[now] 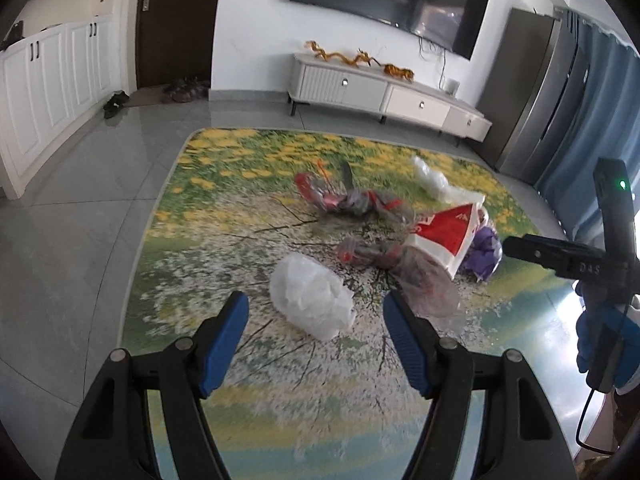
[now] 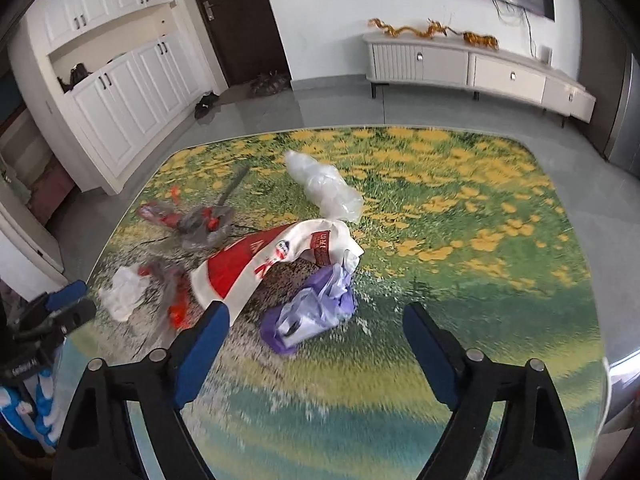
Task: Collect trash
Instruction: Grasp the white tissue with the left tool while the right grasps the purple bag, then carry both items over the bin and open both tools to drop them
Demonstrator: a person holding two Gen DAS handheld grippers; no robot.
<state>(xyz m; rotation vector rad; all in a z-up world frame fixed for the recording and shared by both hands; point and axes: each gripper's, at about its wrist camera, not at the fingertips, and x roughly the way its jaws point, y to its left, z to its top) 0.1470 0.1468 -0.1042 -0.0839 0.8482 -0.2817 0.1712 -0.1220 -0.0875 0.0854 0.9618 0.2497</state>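
Nearby, trash lay scattered on the rug [image 1: 168,216]: white bag [image 1: 310,300], red bag [image 2: 256,268], purple bag [image 2: 316,312]. Left gripper [image 1: 316,316] and right gripper [image 2: 316,332] both wide, empty. Bags probably light, soft, slippery; pinch bunched folds

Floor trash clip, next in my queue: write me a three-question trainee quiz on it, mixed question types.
1. True or false: the left gripper is shut on the white plastic bag.
2. Which lies nearest the right gripper? A) purple bag B) clear plastic bag C) shoes
3. Fill in: the trash lies on a flower-print ____.

Key: 1 false; 2 A; 3 rug.
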